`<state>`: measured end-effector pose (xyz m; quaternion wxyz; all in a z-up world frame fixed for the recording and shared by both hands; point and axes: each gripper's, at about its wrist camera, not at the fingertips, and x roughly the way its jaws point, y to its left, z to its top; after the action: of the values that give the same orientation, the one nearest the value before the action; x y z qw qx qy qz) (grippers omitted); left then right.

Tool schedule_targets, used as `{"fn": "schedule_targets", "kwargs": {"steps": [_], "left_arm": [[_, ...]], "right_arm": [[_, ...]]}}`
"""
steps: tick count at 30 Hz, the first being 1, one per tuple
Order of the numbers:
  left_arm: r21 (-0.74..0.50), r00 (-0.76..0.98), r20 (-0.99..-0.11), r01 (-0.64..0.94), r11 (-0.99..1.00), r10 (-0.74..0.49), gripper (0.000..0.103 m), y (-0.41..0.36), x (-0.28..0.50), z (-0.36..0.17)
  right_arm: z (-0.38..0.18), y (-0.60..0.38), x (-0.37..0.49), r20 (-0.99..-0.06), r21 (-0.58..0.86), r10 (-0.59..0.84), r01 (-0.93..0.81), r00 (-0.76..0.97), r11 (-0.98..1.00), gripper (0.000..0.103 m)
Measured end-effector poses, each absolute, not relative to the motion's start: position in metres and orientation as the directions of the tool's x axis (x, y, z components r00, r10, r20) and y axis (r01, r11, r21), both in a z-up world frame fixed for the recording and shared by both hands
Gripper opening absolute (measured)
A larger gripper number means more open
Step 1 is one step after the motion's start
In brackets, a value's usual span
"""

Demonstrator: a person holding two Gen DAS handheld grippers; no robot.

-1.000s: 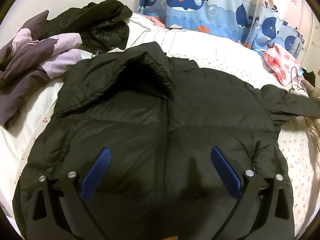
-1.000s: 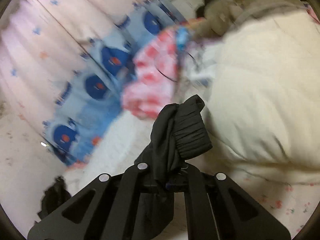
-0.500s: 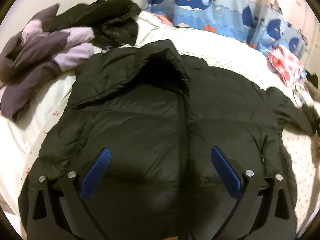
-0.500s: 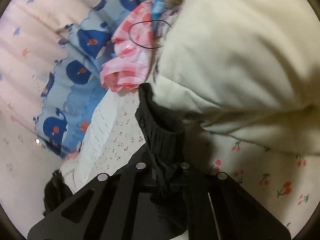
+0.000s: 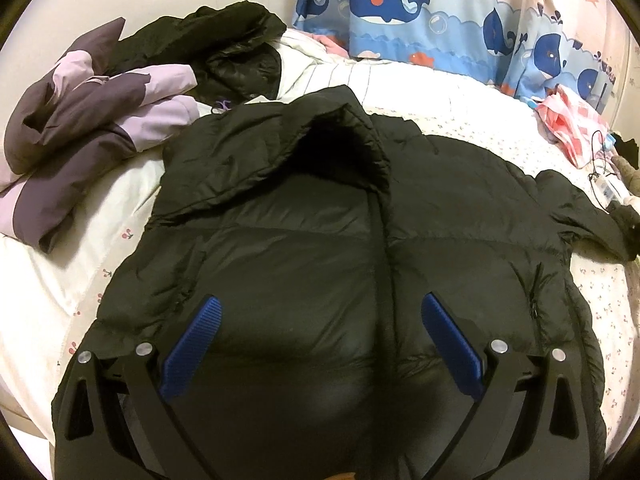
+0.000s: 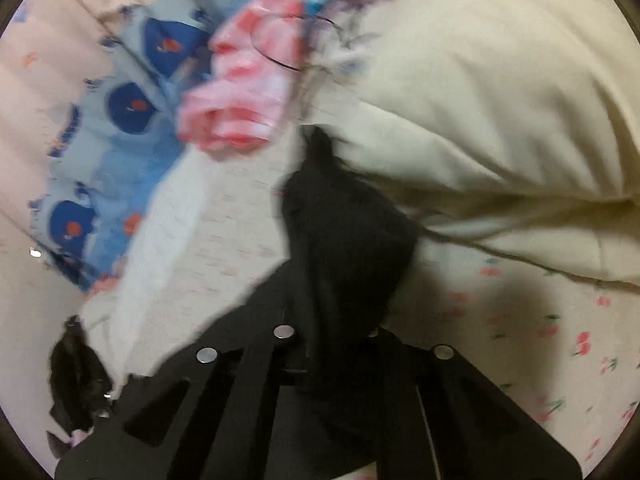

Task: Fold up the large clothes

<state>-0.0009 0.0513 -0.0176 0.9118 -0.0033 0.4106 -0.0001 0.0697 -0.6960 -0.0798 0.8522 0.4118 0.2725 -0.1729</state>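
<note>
Two views: each showed what the other lacked.
Left wrist: black puffer jacket (image 5: 320,248) lay spread on the bed (image 5: 460,100); left gripper (image 5: 320,332) hovered wide open, empty.
Right wrist: right gripper (image 6: 336,344) clamped the jacket's black cuff (image 6: 344,240) (blurred), beside a cream pillow (image 6: 500,92).

Prob. bedroom: bed (image 5: 460,120), whale curtain (image 5: 400,8)

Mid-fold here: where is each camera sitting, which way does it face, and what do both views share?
Left wrist: on the left tool, open over the black jacket, facing the whale curtain.
Right wrist: on the right tool, shut on the jacket cuff, facing a cream pillow.
Shared: curtain, pink checked cloth, cherry-print sheet.
</note>
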Motion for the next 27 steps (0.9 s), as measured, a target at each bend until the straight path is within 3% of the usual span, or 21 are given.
{"fn": "schedule_targets", "kwargs": {"steps": [7, 15, 17, 22, 24, 27], "left_arm": [[-0.053, 0.675, -0.738, -0.042, 0.998, -0.011, 0.096, 0.082, -0.008, -0.009], [-0.091, 0.694, -0.720, -0.111, 0.990, 0.012, 0.096, 0.128, -0.015, -0.003], [-0.126, 0.703, -0.711, -0.113, 0.986, -0.010, 0.096, 0.137, -0.013, -0.006], [-0.464, 0.658, -0.677, -0.037, 0.885, -0.328, 0.096, 0.146, 0.013, -0.017], [-0.499, 0.650, -0.658, 0.002, 0.867, -0.380, 0.096, 0.131, 0.031, -0.017], [-0.446, 0.649, -0.664, 0.052, 0.893, -0.370, 0.096, 0.102, 0.059, -0.016]], "right_arm": [[0.027, -0.611, 0.100, -0.372, 0.669, 0.023, 0.251, 0.928, 0.699, 0.003], [0.128, -0.417, 0.179, -0.191, 0.660, 0.366, -0.157, 0.911, 0.735, 0.003], [0.131, -0.369, 0.192, -0.170, 0.662, 0.442, -0.230, 0.881, 0.713, 0.003], [0.103, -0.288, 0.215, -0.166, 0.701, 0.572, -0.312, 0.803, 0.641, 0.003], [0.077, -0.271, 0.227, -0.189, 0.725, 0.602, -0.303, 0.776, 0.618, 0.003], [0.034, -0.264, 0.228, -0.203, 0.768, 0.632, -0.278, 0.748, 0.577, 0.003]]}}
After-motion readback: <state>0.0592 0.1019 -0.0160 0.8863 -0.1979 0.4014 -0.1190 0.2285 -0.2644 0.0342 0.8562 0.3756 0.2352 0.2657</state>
